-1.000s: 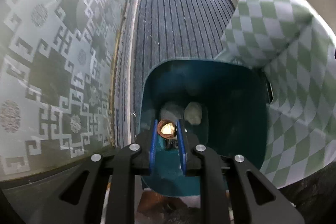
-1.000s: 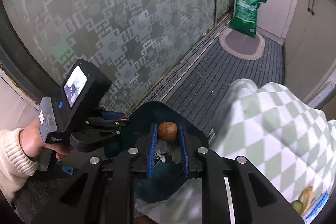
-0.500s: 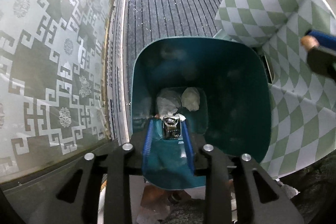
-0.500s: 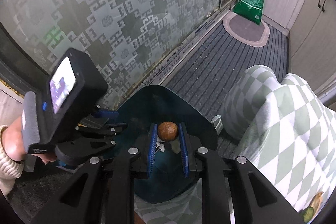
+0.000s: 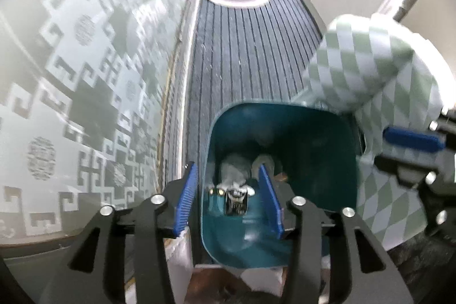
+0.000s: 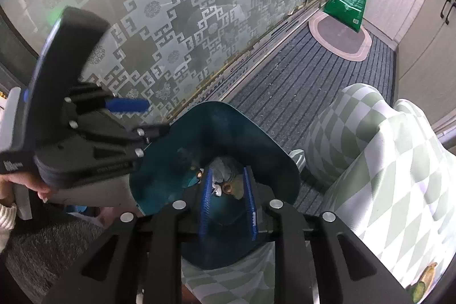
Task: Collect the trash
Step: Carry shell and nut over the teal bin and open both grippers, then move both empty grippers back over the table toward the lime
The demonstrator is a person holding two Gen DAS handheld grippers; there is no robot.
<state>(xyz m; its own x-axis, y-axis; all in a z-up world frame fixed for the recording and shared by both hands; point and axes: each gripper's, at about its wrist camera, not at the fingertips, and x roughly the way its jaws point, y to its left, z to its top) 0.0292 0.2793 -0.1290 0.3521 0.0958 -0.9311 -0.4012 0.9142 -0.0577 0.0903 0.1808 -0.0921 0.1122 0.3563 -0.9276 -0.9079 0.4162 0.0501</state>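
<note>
Left gripper (image 5: 228,195) over teal bin (image 5: 336,150), pointing steeply down; jaws opening, pads clear of shiny metal scrap (image 5: 235,200) seen between them, inside bin. Crumpled paper wads (image 5: 236,170) at bin bottom. Right gripper (image 6: 226,190) above bin too; jaws narrow, brown round piece (image 6: 232,188) between blue pads (pad contact too blurred to judge). Checked cloth (image 6: 384,161) beside bin. Green bag (image 6: 352,0) far along striped mat (image 6: 285,93).
</note>
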